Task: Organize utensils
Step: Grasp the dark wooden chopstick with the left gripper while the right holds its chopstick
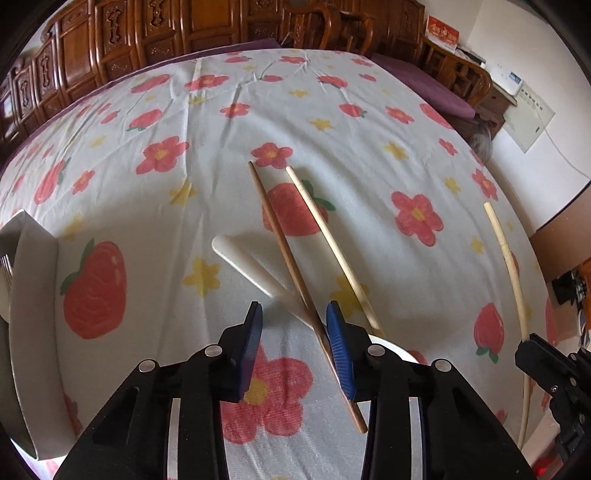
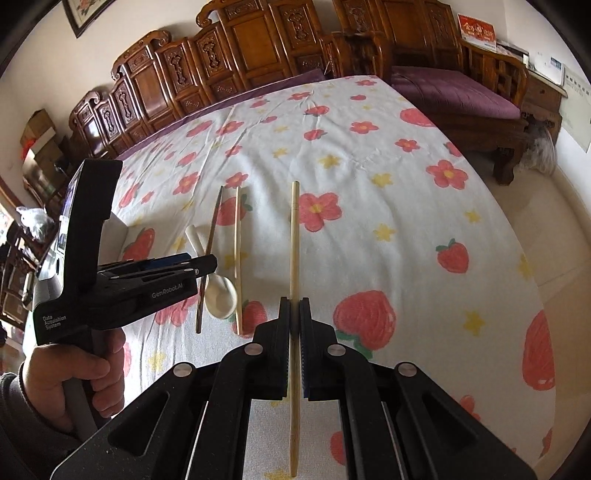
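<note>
A: Where's the pale bamboo chopstick (image 2: 294, 258)?
B: Pinched in the right gripper (image 2: 294, 317), pointing to twelve o'clock.
A: The left gripper (image 1: 293, 314)?
B: Spread around the dark wooden chopstick (image 1: 291, 266), not pressing it.
A: Containers?
B: White box (image 1: 35, 295) at nine o'clock, perhaps a fork inside.
A: Around?
B: White ceramic spoon (image 2: 219, 291) and another light chopstick (image 1: 332, 243) on the flowered cloth (image 1: 369, 122).

A white cloth (image 2: 369, 206) printed with red flowers, strawberries and yellow stars fills mid-frame. Carved wooden panelling (image 2: 207, 70) runs along the top, with a purple-cushioned wooden bench (image 2: 454, 92) at upper right. A framed picture (image 2: 85, 11) hangs at upper left; a red calendar (image 1: 442, 34) stands at upper right.
</note>
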Demonstrator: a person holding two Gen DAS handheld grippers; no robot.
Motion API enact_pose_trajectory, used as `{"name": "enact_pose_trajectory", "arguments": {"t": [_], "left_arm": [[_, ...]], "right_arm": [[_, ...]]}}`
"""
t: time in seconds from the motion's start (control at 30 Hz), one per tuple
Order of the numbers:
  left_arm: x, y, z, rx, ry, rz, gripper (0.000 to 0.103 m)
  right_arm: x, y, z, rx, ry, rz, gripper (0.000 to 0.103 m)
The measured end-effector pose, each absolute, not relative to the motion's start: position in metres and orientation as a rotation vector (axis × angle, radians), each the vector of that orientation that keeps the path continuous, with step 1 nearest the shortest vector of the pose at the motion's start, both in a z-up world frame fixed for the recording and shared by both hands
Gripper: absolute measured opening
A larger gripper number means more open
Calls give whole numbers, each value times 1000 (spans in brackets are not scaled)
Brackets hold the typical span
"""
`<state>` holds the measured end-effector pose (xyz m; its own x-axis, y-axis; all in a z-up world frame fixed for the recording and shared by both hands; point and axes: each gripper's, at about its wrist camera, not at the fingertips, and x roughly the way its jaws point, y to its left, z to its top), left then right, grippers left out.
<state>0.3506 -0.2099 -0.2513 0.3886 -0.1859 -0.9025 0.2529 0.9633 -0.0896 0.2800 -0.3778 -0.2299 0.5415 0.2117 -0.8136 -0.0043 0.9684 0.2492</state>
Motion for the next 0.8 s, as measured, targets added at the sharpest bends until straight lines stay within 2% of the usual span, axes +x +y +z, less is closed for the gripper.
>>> {"name": "enact_pose_trajectory", "arguments": {"t": [0.1, 0.27, 0.8], "left_arm": [[350, -212, -251, 77, 1147, -285, 26], [347, -212, -247, 101, 1151, -285, 5], [310, -169, -204, 125, 1105, -275, 5]], "right_arm": [[281, -378, -232, 243, 999, 136, 6], [281, -378, -233, 255, 1001, 142, 6], [276, -374, -230, 268, 979, 185, 6]]}}
